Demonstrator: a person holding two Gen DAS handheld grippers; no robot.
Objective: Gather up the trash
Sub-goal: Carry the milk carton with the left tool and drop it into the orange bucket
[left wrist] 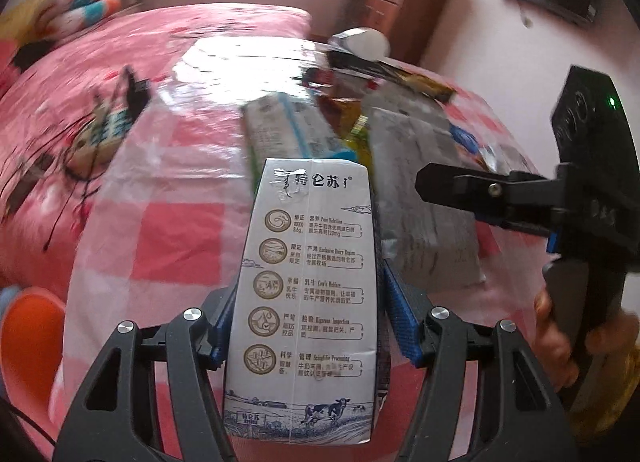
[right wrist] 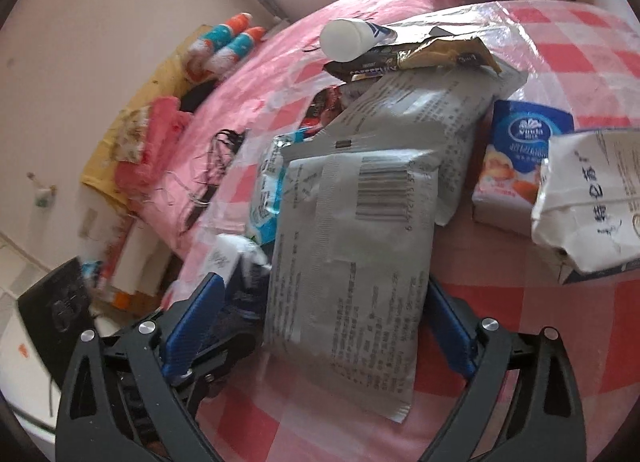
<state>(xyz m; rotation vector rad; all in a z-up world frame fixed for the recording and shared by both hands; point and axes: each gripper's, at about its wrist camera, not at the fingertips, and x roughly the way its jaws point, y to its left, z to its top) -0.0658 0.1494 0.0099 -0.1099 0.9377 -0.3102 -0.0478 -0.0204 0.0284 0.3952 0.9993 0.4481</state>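
**Milk carton gripped, wrapper lying loose**

The left gripper (left wrist: 308,298) is clamping a white printed milk carton (left wrist: 310,282) over the pink-checked tabletop (left wrist: 176,246). The right gripper (right wrist: 320,302) is standing wide, straddling a grey foil wrapper (right wrist: 352,246) without pressing it; farther back, more packets are piling toward the far edge.

Milk carton (left wrist: 308,294) matt paperboard; wrapper (right wrist: 352,262) crinkly foil-plastic; tablecloth (right wrist: 560,61) glossy plastic

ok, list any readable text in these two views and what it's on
"特仑苏" on the milk carton in the left claw
"Pure Nutrition", "Cow's Welfare" on its side panel
"COFFEE" partly legible on the dark coffee sachet
Barcode on the grey wrapper, digits blurred, fine print unreadable
Blue-topped small carton: logo too blurred
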